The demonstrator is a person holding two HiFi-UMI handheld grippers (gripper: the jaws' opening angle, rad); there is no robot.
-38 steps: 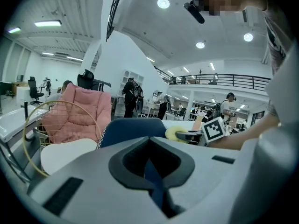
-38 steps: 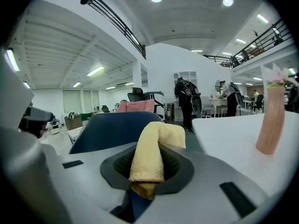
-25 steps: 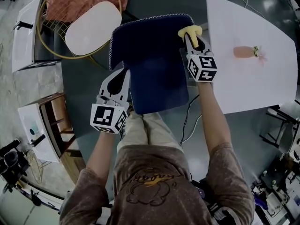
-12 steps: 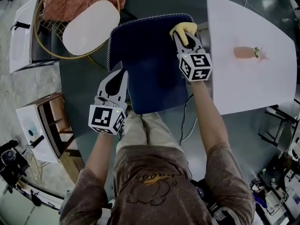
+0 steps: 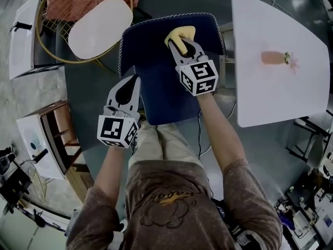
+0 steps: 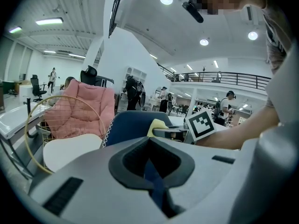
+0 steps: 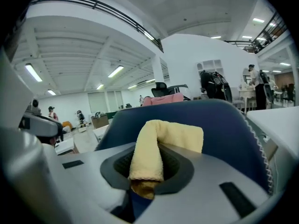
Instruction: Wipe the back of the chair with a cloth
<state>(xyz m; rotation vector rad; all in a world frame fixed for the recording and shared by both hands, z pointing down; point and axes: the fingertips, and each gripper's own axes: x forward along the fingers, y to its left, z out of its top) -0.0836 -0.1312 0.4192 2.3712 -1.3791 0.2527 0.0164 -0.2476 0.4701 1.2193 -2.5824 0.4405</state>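
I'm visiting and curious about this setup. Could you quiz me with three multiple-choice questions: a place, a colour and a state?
1. Where is the yellow cloth? A. in a bucket B. high on the back of the chair C. on a shelf
2. What colour is the chair? A. navy blue B. red C. green
3. The fingers of the right gripper are: A. wide open B. out of view C. closed on the cloth
Answers: B, the head view shows it near the back's upper edge; A, dark blue in every view; C, the cloth sits pinched between them.
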